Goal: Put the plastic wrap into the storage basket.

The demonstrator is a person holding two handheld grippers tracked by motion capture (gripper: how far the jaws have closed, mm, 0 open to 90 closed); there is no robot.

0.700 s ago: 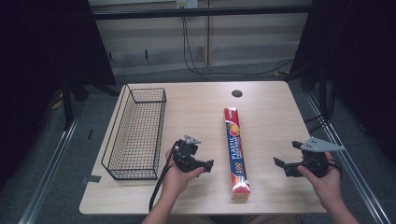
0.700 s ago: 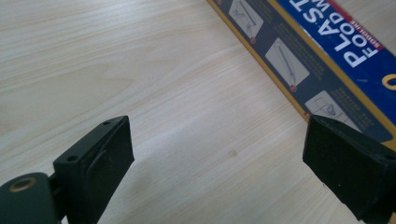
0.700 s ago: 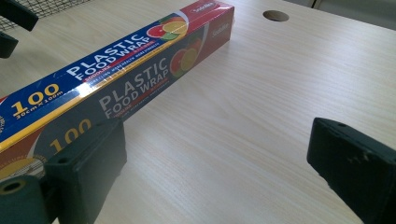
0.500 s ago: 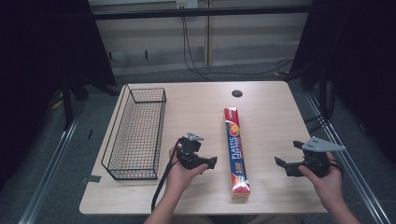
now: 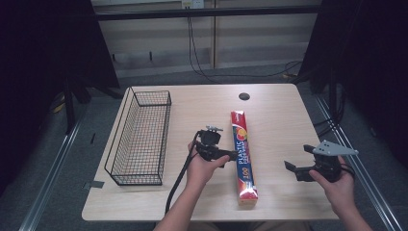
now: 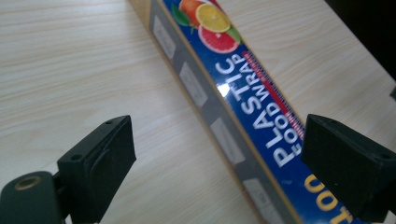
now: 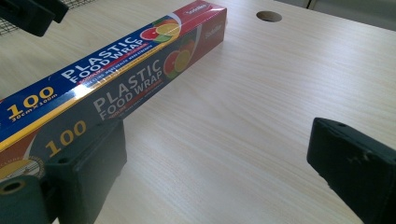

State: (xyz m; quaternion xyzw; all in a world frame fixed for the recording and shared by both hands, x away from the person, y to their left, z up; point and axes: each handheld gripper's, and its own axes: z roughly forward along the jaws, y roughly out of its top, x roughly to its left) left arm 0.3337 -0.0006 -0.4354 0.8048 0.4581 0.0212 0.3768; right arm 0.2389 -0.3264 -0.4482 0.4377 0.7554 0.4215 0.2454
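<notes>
nothing is picked up yet. the box (image 5: 243, 159) of plastic food wrap lies flat on the table (image 5: 279, 110), long axis running away from the person, near end close to the front edge, and no pad touches it. so the grasp is still to come, and whatever follows it too (my guess is a lift into the basket (image 5: 139, 137), which stands well off to the left with nothing in it that i can make out).

nearest the person, the right gripper (image 5: 294, 169) sits low over the table to the right of the box, well apart from it, jaws pointing left toward it and wide apart with nothing between them. in the right gripper view the box (image 7: 116, 77) runs across the upper left, beyond the left pad (image 7: 88, 163) — bare wood between the pads.

a little farther in, the left gripper (image 5: 226, 155) is held level just beside the box's left side at about mid-length, jaws aimed right at it. in the left gripper view its pads (image 6: 100, 163) stand as wide as they go, and the box (image 6: 243, 93) runs diagonally through the gap — straddled or nearly so, but not pinched. it holds nothing.

the left forearm comes up from the bottom edge, wrist bent toward the box; the right hand cups its gripper from below.
</notes>
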